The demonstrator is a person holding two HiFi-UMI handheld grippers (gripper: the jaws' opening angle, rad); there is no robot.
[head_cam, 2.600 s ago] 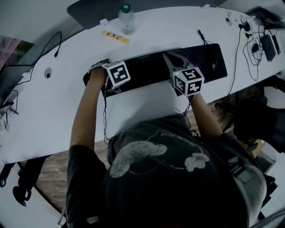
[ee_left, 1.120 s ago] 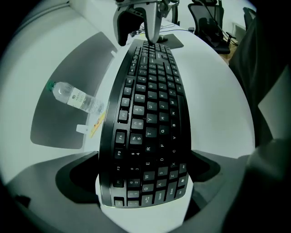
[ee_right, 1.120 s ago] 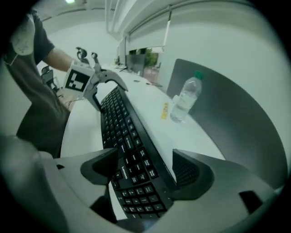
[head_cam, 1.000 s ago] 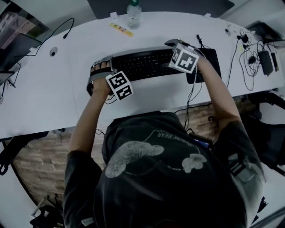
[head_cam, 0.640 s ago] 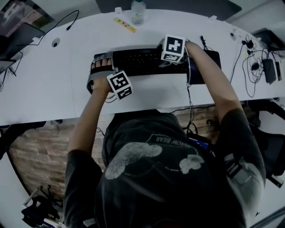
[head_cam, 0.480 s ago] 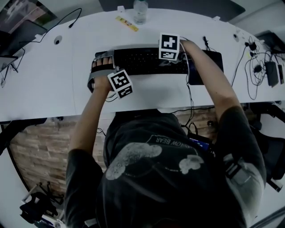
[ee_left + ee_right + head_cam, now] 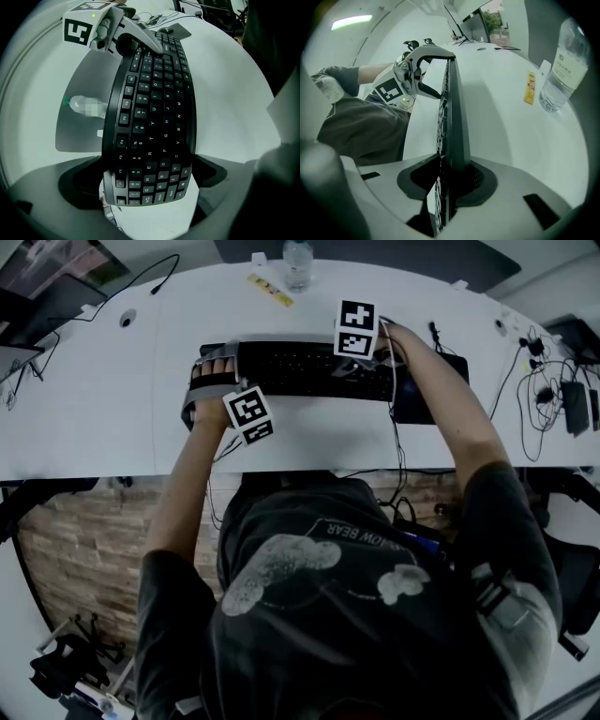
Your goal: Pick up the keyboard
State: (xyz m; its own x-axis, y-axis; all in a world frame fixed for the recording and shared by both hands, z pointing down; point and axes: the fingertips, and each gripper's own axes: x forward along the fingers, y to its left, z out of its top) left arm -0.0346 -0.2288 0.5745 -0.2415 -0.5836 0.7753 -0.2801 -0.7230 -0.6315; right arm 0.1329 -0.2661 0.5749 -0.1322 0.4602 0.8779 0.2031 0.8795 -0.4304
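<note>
The left tool (image 7: 150, 187) is holding the left end of the black keyboard (image 7: 300, 369), jaws wide across it. The right tool (image 7: 447, 183) is closing narrowly on its right end, over the white counter (image 7: 94, 381).

we log colours — keyboard (image 7: 300, 371) black | bench (image 7: 94, 409) white | strip (image 7: 267, 290) yellow | shirt (image 7: 450, 549) dark, pale print

Water bottle (image 7: 297, 253), yellow strip (image 7: 269, 290), tangled cables (image 7: 542, 381)
</note>
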